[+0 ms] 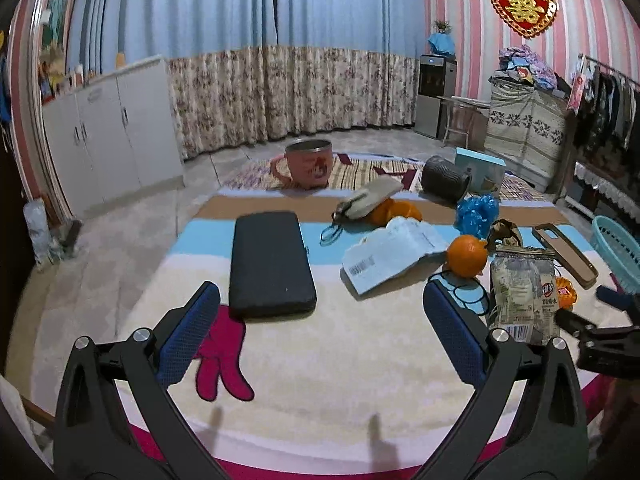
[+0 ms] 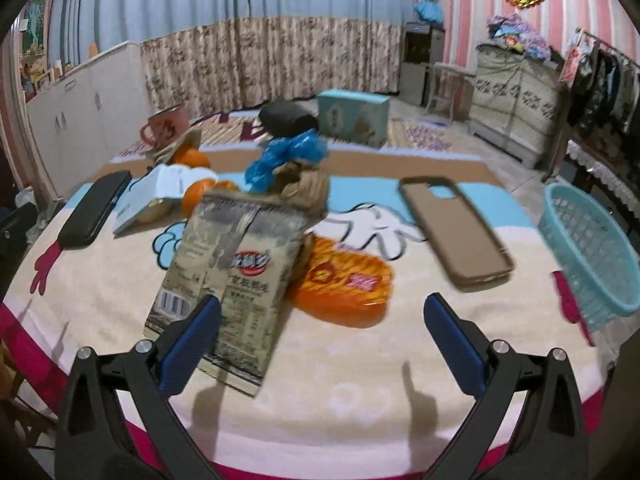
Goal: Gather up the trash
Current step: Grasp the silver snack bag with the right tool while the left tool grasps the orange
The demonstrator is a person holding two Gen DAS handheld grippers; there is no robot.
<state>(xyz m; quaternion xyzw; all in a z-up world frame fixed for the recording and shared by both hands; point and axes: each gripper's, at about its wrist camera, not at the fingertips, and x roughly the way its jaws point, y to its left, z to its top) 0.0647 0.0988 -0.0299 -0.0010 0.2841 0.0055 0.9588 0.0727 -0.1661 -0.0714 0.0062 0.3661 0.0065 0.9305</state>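
Directly before the right gripper [image 2: 322, 332], whose blue-padded fingers stand wide apart and hold nothing, a grey snack wrapper [image 2: 230, 276] lies on the tabletop [image 2: 360, 380], its near edge behind the left finger. Just beyond it, between the fingers, an orange packet [image 2: 346, 288] lies partly under that wrapper. Farther ahead to the right lies a brown phone case [image 2: 456, 232], and at the far right edge a teal basket [image 2: 588, 248]. Behind the wrapper sit a crumpled brown paper [image 2: 308, 184] and a blue plastic bag [image 2: 288, 152].

The left gripper [image 1: 320, 316] is likewise spread open and empty above the tabletop. Just ahead of its left finger lies a black case [image 1: 270, 262]; ahead toward its right finger lie a white paper [image 1: 394, 252] and an orange [image 1: 467, 256]. Farthest back stands a pink mug [image 1: 308, 164].
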